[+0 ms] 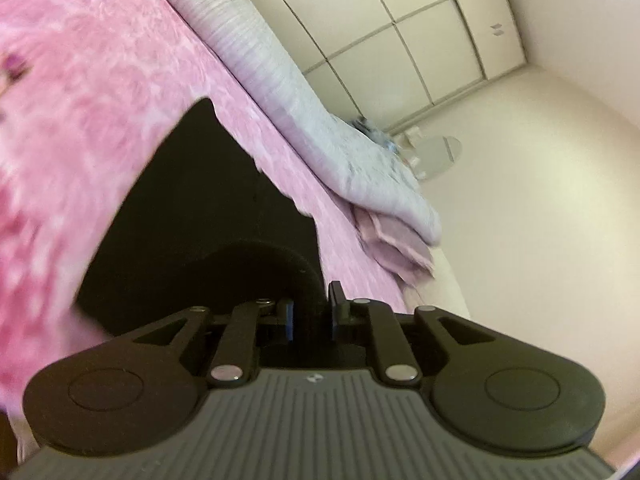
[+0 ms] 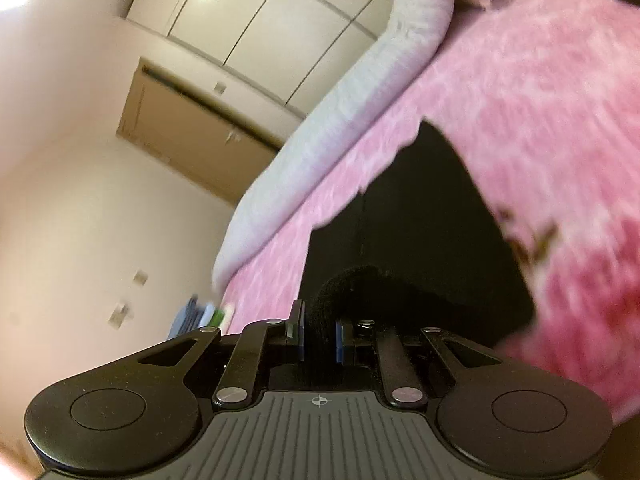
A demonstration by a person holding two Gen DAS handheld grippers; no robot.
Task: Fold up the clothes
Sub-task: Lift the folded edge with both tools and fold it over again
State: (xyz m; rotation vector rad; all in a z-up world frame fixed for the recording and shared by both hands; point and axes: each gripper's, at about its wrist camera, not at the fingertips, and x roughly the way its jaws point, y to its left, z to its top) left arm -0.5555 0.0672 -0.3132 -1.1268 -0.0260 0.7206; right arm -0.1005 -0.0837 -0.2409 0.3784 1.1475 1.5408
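Garment (image 1: 192, 216), black, is hanging between both claws over the pink bedspread (image 1: 100, 80), its far part trailing toward the bed. Right claw (image 2: 319, 338) is clenching a bunched black edge between its pads. Left claw (image 1: 311, 320) is sitting narrowly parted with black cloth at the gap; whether the pads are biting is unclear. Judging by this, the lift-and-spread step is running. Next move is calling for both corners held taut and level, then lowering flat onto the bedspread without dragging the grey blanket (image 1: 280, 80).

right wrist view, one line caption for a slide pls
Right gripper pinches a black garment and holds it up over a fluffy pink bedspread, cream wardrobe doors behind.
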